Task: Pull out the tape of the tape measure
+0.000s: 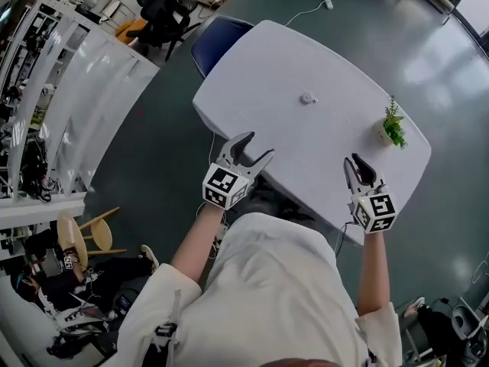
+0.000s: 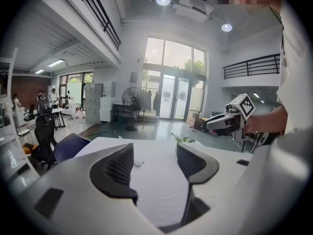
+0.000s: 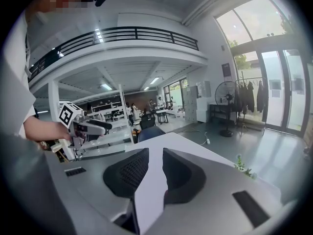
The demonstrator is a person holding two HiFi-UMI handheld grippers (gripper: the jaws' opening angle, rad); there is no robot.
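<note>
A small round white tape measure [image 1: 308,98] lies on the white table [image 1: 306,140], past its middle; in the left gripper view the tape measure [image 2: 138,163] shows between the jaws, well ahead of them. My left gripper [image 1: 248,151] [image 2: 155,165] hovers at the table's near left edge, open and empty. Over the near right edge my right gripper [image 1: 357,167] [image 3: 156,173] is held with only a narrow gap between its pads and nothing in it. Each gripper shows in the other's view: left [image 3: 100,126], right [image 2: 208,124].
A small potted plant [image 1: 392,126] [image 2: 183,139] [image 3: 242,165] stands near the table's right edge. A dark blue chair [image 1: 218,40] [image 2: 71,146] is tucked at the far left corner. White shelving [image 1: 69,75] runs along the left, and a wooden stool [image 1: 95,235] stands below it.
</note>
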